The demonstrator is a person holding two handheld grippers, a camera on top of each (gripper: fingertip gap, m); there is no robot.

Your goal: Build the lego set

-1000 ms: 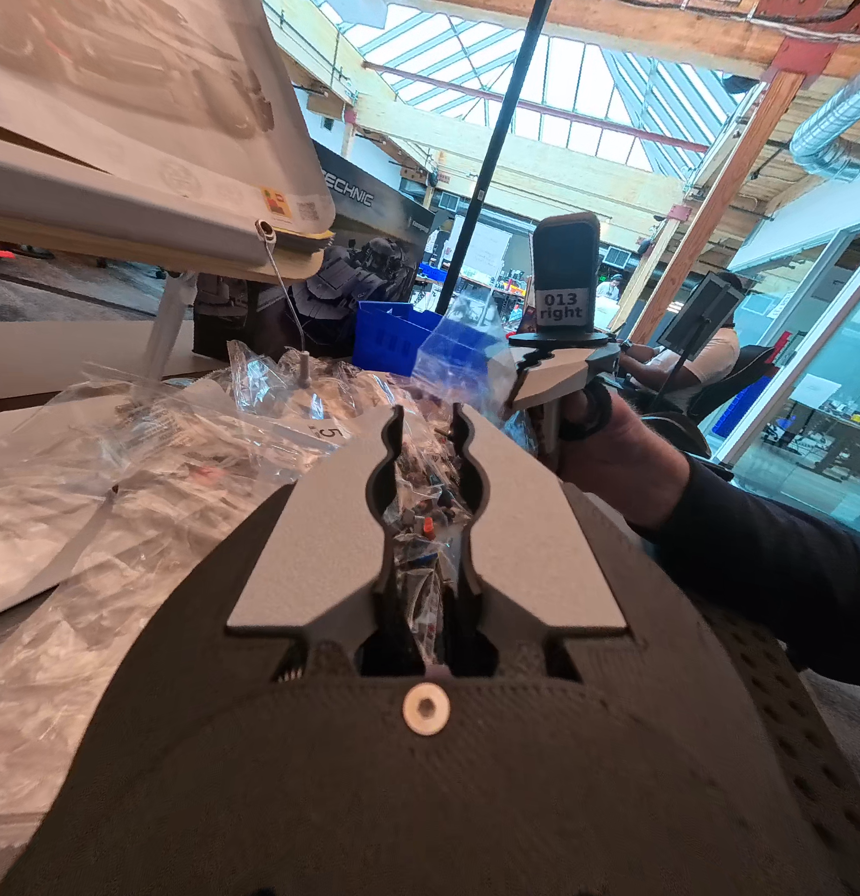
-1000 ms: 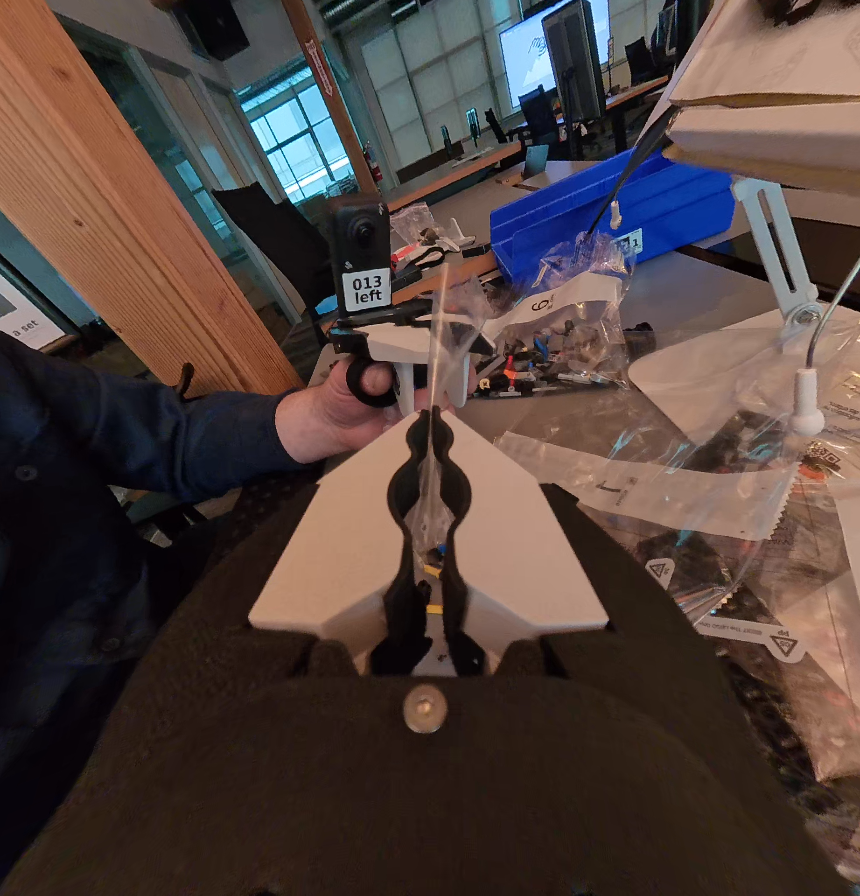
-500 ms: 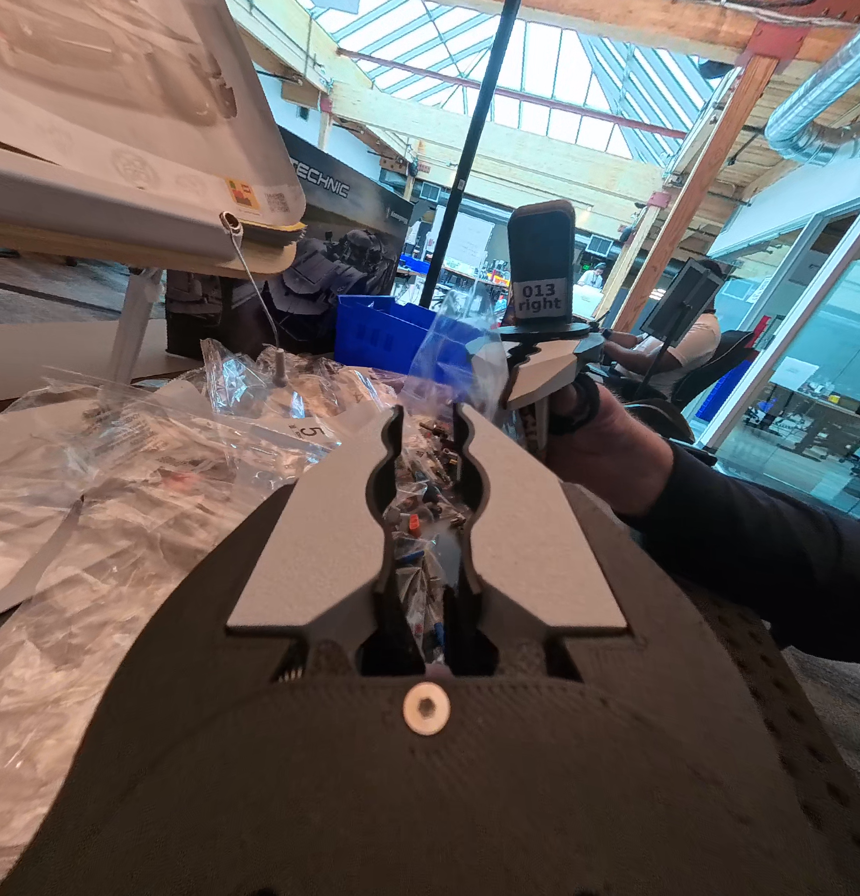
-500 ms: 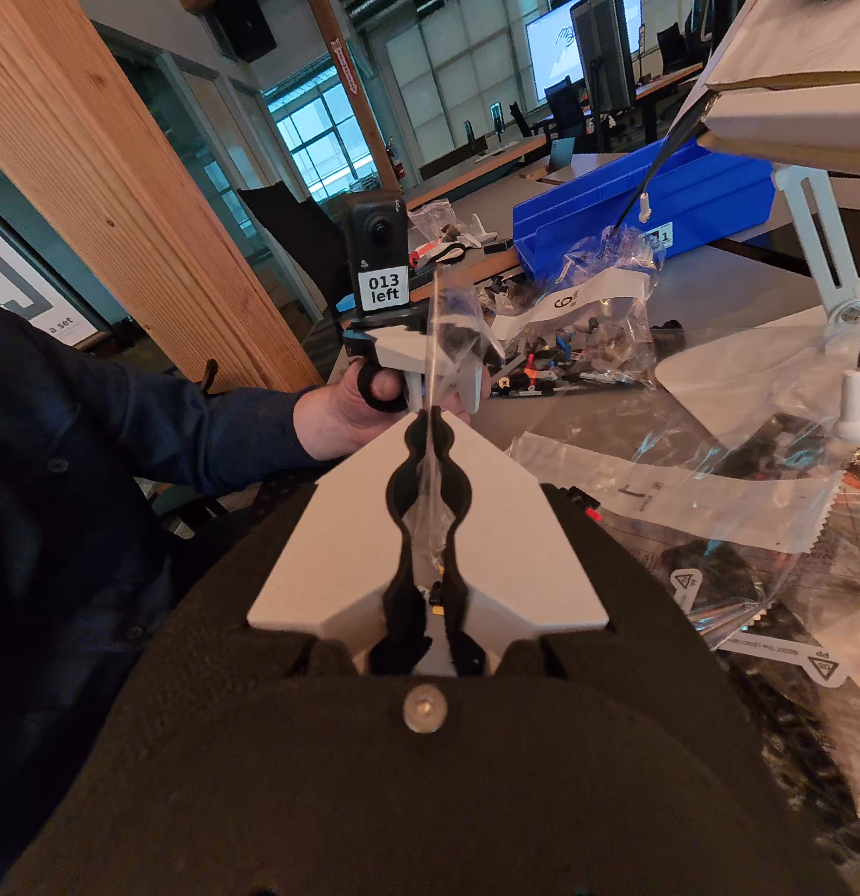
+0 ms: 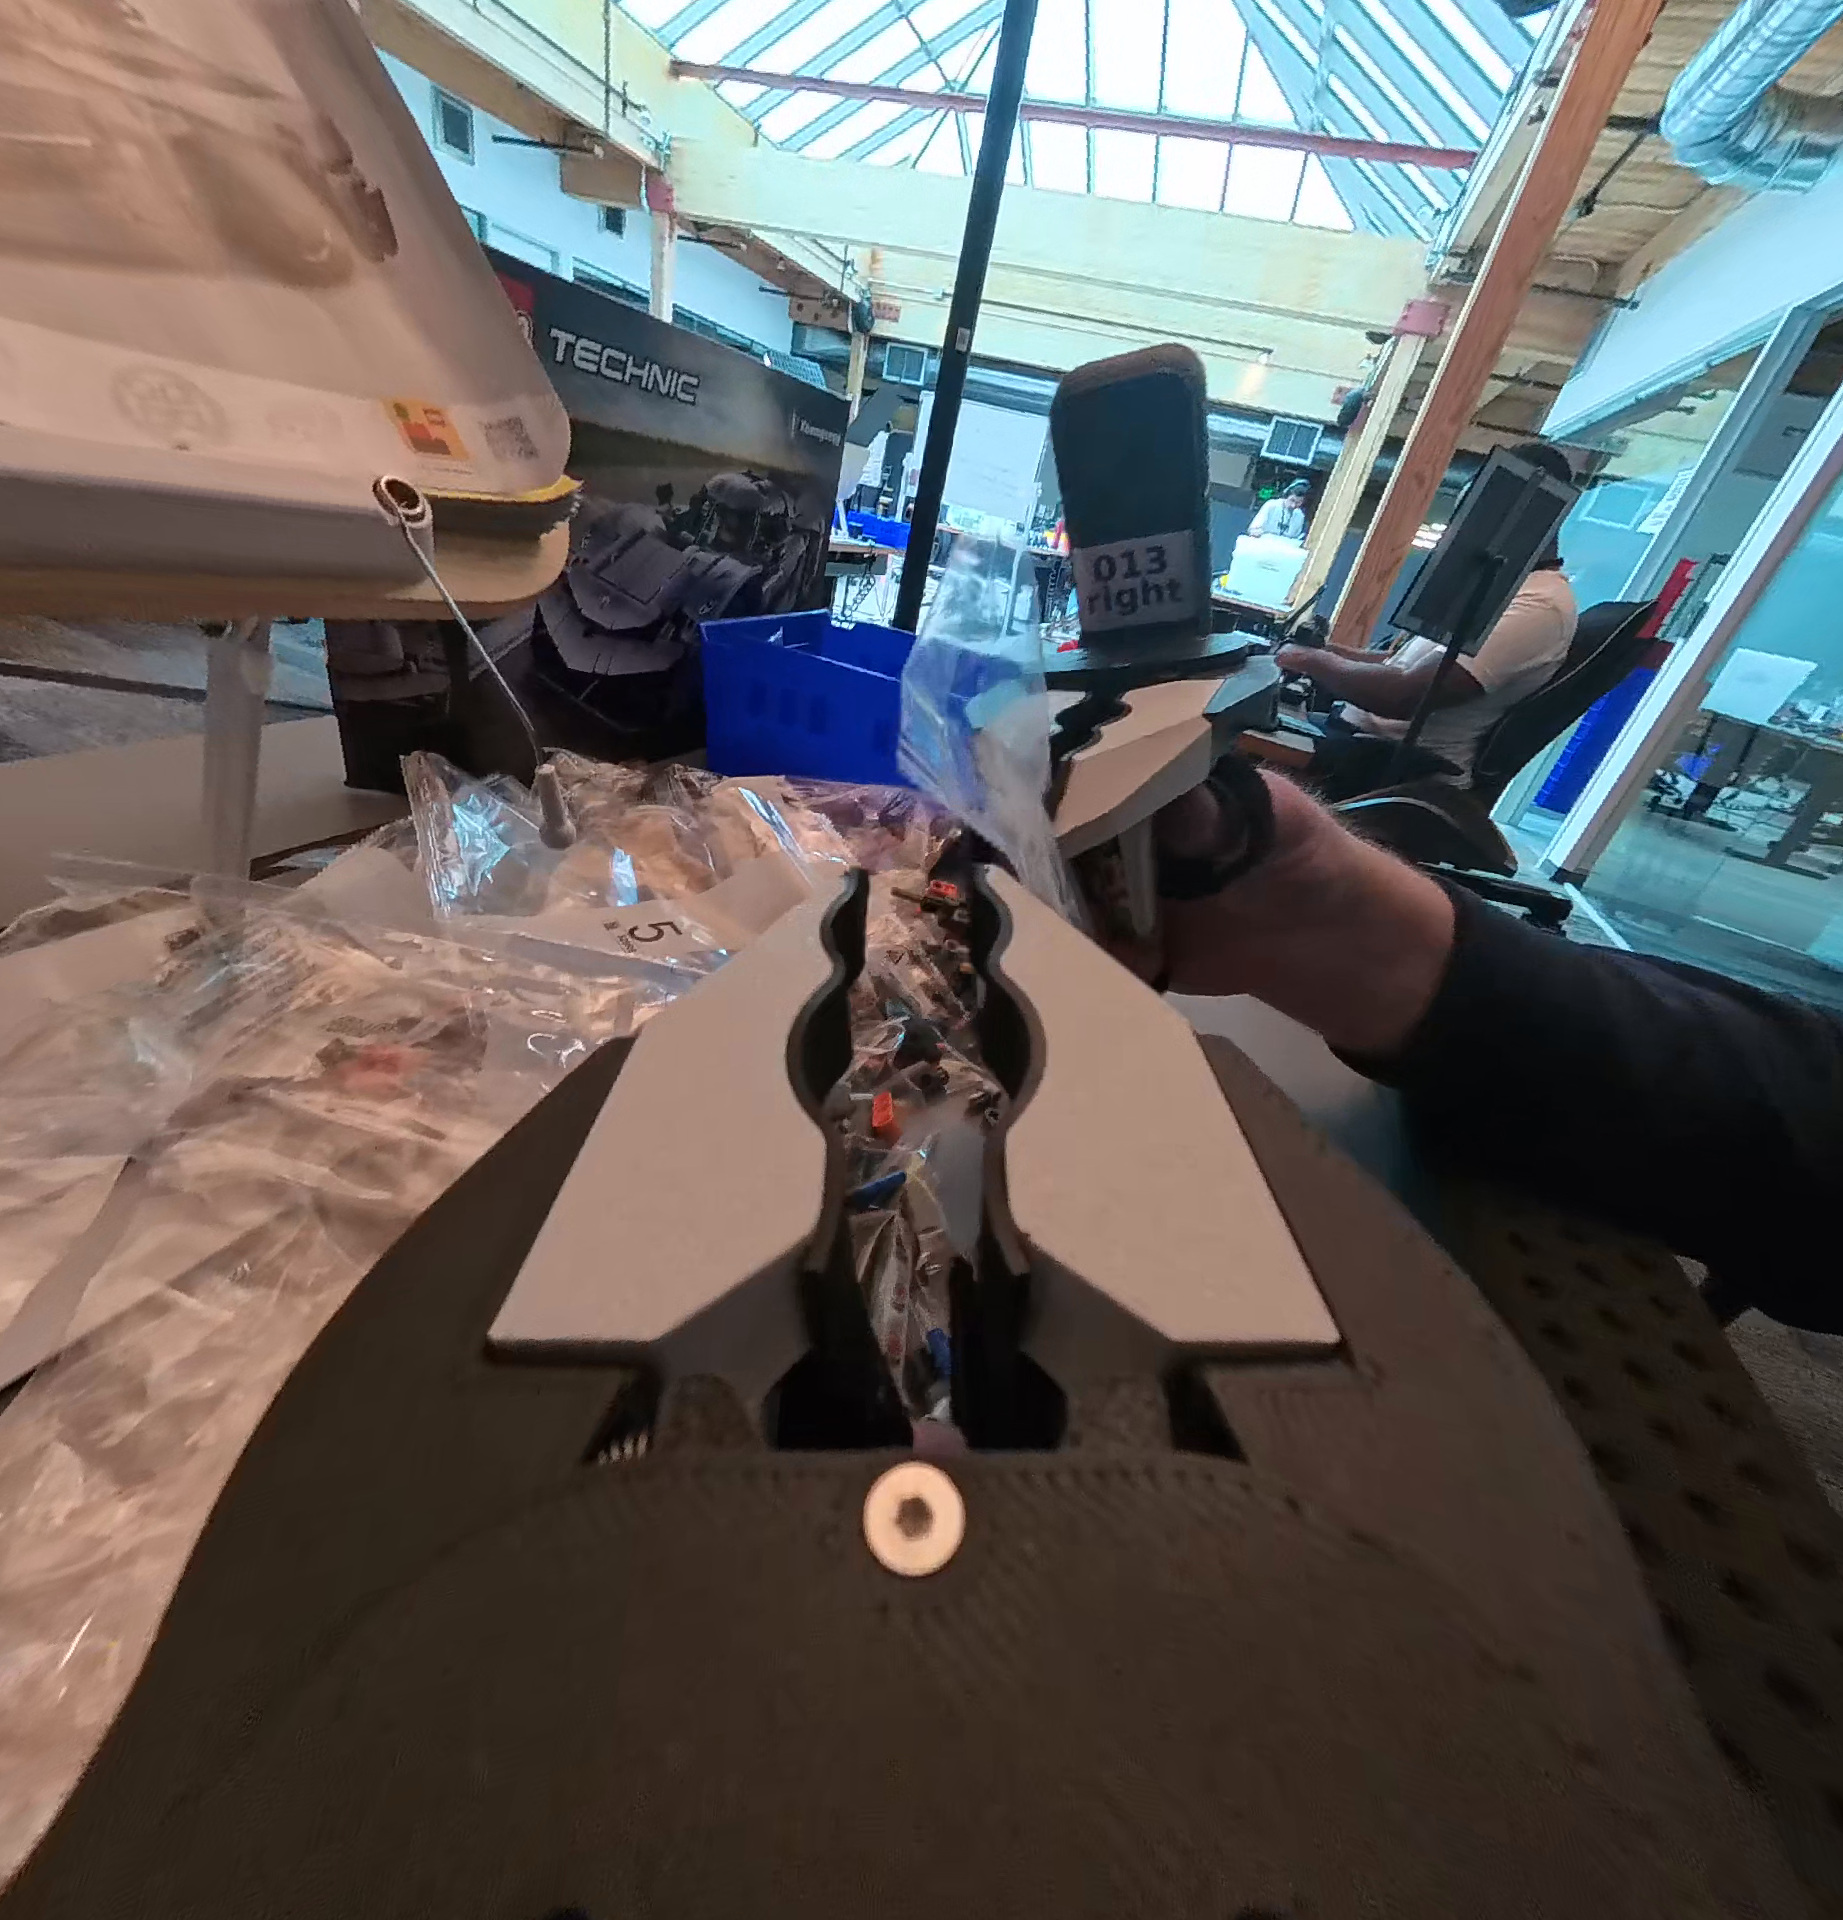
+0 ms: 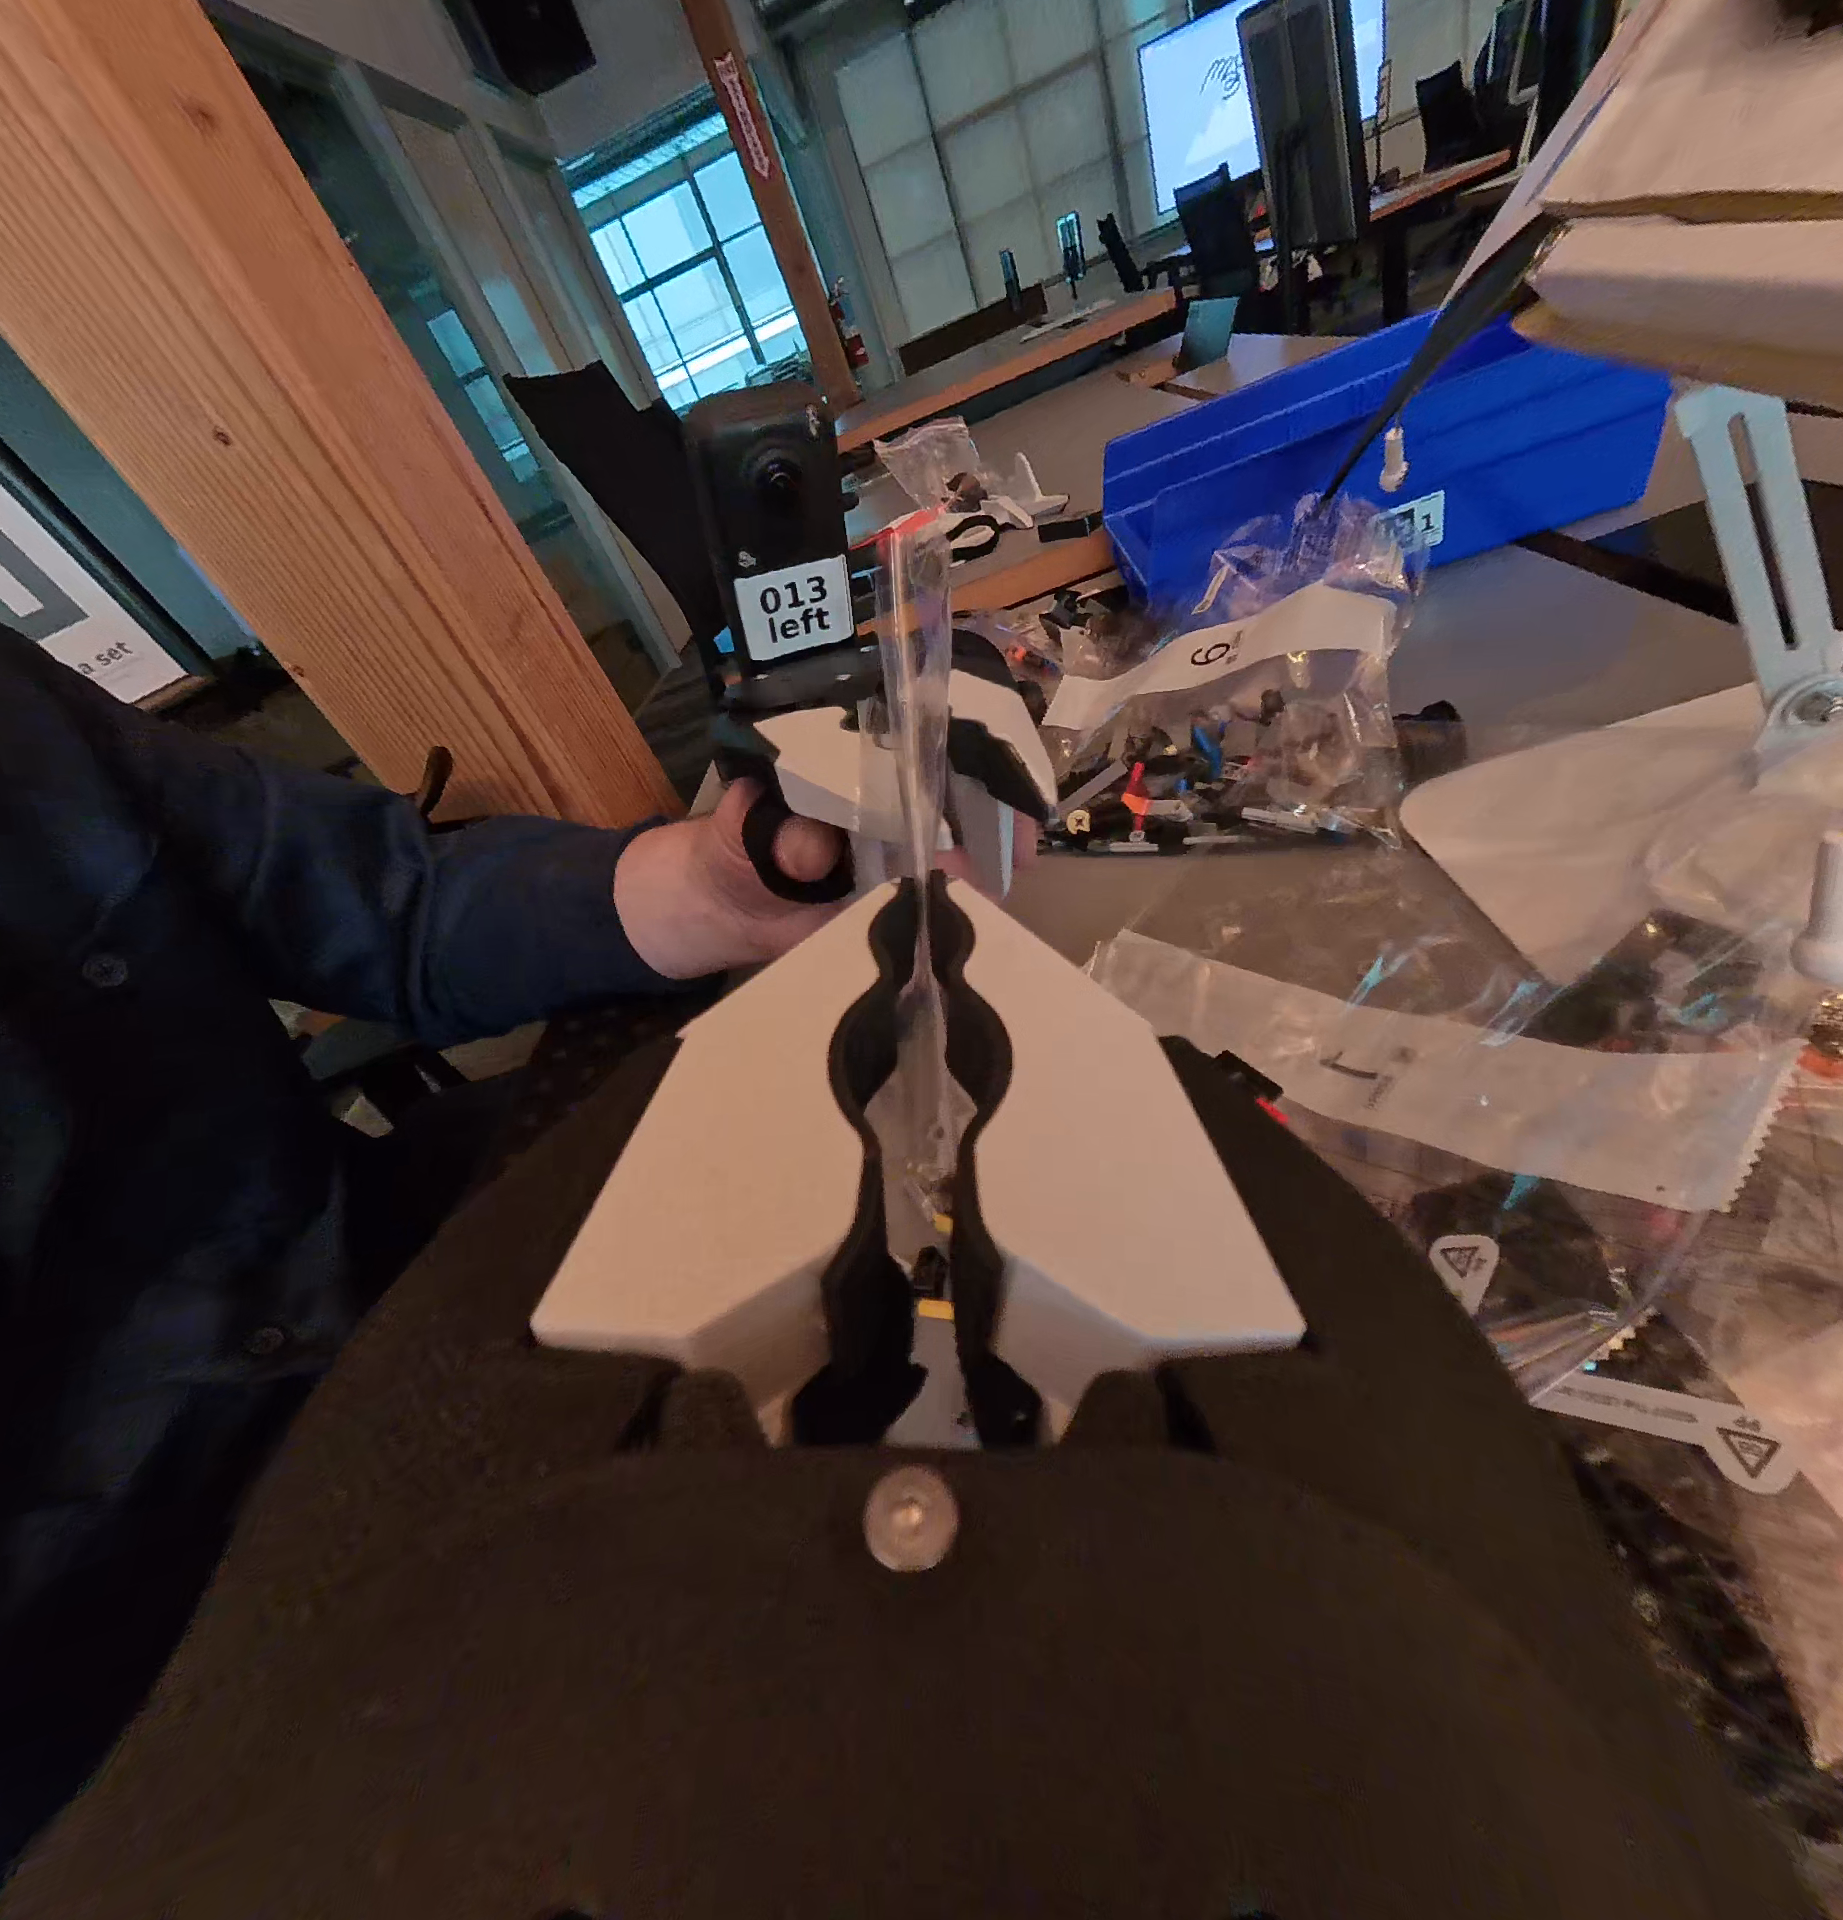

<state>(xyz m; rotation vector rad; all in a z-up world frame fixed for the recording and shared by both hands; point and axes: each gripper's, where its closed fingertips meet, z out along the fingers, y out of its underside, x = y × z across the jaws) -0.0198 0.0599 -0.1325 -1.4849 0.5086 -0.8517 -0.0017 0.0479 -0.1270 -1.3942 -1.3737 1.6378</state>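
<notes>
A clear plastic bag of small lego parts is held between both grippers above the table. My left gripper is shut on the bulky lower part of the bag, and loose parts show in the gap between its jaws. My right gripper is shut on the bag's thin upper film. In the left wrist view the right gripper is just ahead to the right, pinching the film. In the right wrist view the left gripper faces me with the film running between its fingers.
Several more clear parts bags cover the table, one with a numbered strip, another in the right wrist view. A blue bin, the set's dark box, a booklet on a stand and a wooden post surround them. Less than 4 cm separates the two grippers' tips.
The two grippers have drawn slightly closer together, both still gripping the same bag. The right gripper has shifted a little left in the left wrist view.
</notes>
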